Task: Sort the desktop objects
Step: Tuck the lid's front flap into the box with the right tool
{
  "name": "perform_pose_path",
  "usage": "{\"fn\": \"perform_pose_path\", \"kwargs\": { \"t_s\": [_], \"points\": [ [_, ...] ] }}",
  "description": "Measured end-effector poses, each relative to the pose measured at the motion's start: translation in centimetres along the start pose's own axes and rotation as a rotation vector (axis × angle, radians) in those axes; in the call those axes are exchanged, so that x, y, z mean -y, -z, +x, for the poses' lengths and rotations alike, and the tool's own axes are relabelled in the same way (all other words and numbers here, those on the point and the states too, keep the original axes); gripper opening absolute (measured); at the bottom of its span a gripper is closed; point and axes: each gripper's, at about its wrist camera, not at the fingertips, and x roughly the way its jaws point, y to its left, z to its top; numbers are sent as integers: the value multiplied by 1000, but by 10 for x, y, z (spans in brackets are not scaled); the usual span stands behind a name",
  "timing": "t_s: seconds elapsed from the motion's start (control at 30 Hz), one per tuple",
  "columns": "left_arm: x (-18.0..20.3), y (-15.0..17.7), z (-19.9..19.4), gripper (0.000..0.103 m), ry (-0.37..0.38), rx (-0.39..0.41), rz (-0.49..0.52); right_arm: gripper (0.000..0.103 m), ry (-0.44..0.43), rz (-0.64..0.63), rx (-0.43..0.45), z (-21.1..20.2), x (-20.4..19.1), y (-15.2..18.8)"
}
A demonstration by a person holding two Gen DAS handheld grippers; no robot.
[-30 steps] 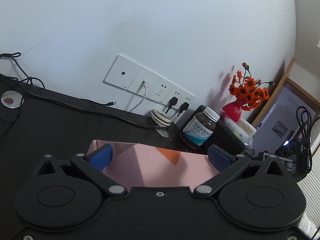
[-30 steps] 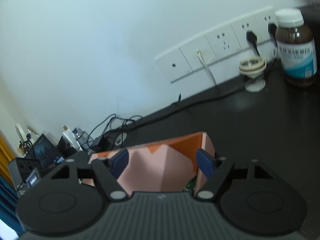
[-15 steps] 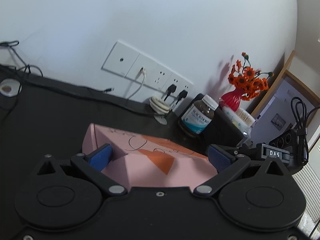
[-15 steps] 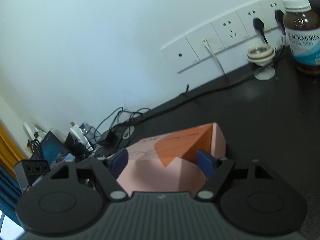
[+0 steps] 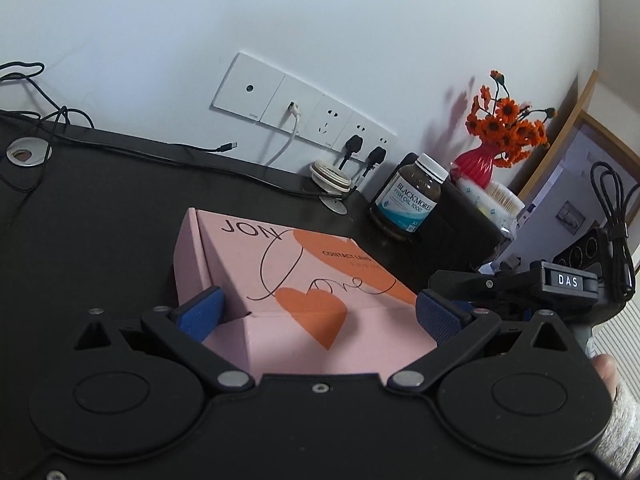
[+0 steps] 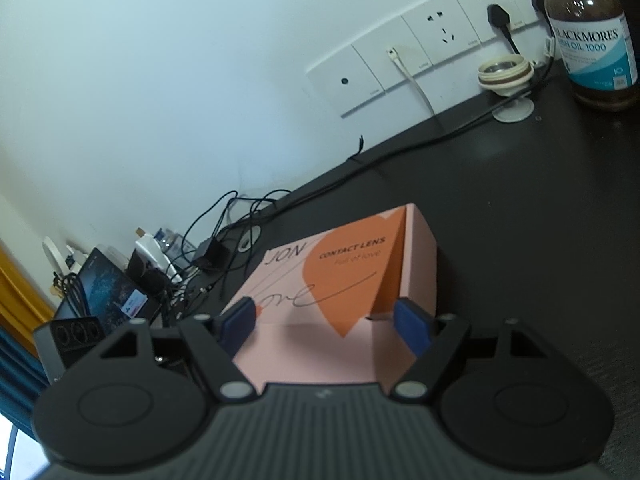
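**Black grippers, blue pads**

The left gripper (image 5: pixel 318 314) has a matt black body with two round discs, triangular cut-outs, silver rivets and small screws; its fingers (image 5: pixel 200 312) end in ribbed blue pads. The right gripper (image 6: pixel 326 326) is built the same, with a ribbed grey-black plate at its middle. A white "DAS" label (image 5: pixel 569 280) marks it. A pale fuzzy sleeve (image 5: pixel 618 420) shows.

Pink box (image 6: pixel 344 280) between right claw (image 6: pixel 326 322) pads, on black desk (image 6: pixel 520 208).
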Motion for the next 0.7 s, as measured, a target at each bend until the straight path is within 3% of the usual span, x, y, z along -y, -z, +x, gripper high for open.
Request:
{"fn": "perform_pose_path", "kwargs": {
  "t_s": [0.2,0.4,0.7],
  "points": [
    [12,5,0,103,-72,-11,78,81,-4,-7,-30,2,5,9],
    [26,-11,-9,103,-105,22,88,81,-79,14,4,-6,20,2],
    [84,-11,25,103,-207,-51,253,81,-199,-11,-28,14,50,-20]
  ]
}}
